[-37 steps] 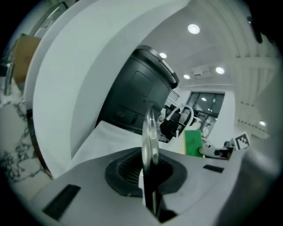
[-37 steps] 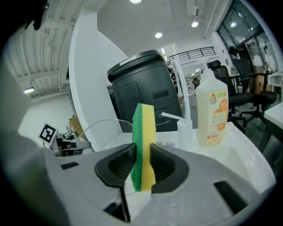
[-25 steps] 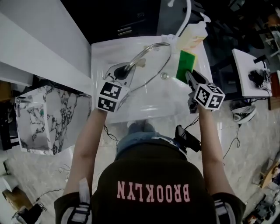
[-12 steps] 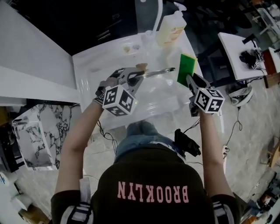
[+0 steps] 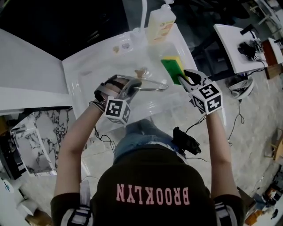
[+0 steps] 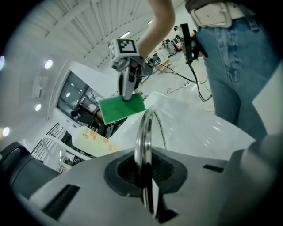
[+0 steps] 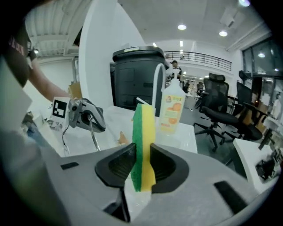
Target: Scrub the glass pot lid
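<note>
A glass pot lid with a metal rim hangs over the white sink, edge-on in the head view. My left gripper is shut on its rim. My right gripper is shut on a green and yellow sponge, held just right of the lid's edge. In the right gripper view the sponge stands upright between the jaws, with the left gripper and the thin lid edge to its left. The left gripper view shows the sponge's green face beyond the lid.
A soap bottle and a curved faucet stand at the sink's far rim. A small brown scrap lies in the basin. White counters flank the sink; office chairs stand to the right.
The left gripper has turned the lid from a tilted face-on pose to edge-on over the basin. The right gripper has brought the sponge in close to the lid's right edge.
</note>
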Tool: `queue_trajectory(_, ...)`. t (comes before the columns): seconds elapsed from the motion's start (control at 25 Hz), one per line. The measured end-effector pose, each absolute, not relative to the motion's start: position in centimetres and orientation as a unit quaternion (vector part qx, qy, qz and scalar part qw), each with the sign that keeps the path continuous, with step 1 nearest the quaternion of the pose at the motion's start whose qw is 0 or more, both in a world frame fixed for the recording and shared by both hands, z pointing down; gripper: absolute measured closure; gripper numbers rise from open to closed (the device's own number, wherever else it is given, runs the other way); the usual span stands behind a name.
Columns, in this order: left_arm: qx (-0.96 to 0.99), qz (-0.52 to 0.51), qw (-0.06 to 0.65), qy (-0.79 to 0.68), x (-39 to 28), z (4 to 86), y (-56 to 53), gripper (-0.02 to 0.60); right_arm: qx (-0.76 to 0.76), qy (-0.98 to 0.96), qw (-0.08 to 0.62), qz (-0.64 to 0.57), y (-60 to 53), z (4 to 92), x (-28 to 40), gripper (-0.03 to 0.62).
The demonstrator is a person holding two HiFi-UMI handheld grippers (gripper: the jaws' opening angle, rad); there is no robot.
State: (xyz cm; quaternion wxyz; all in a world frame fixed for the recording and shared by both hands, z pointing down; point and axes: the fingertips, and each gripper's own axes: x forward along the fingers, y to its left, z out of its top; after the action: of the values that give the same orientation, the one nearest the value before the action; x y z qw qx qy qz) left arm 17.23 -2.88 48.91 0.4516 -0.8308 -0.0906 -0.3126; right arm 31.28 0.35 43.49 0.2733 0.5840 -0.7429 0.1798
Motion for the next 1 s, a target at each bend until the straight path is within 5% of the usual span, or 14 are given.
queue_trajectory(1.0,-0.777,-0.349,0.515,-0.094,14.2,51.7,-2.1,0.569,0.216,-0.858,0.384,0.263,2.4,47.4,21.1,0.505)
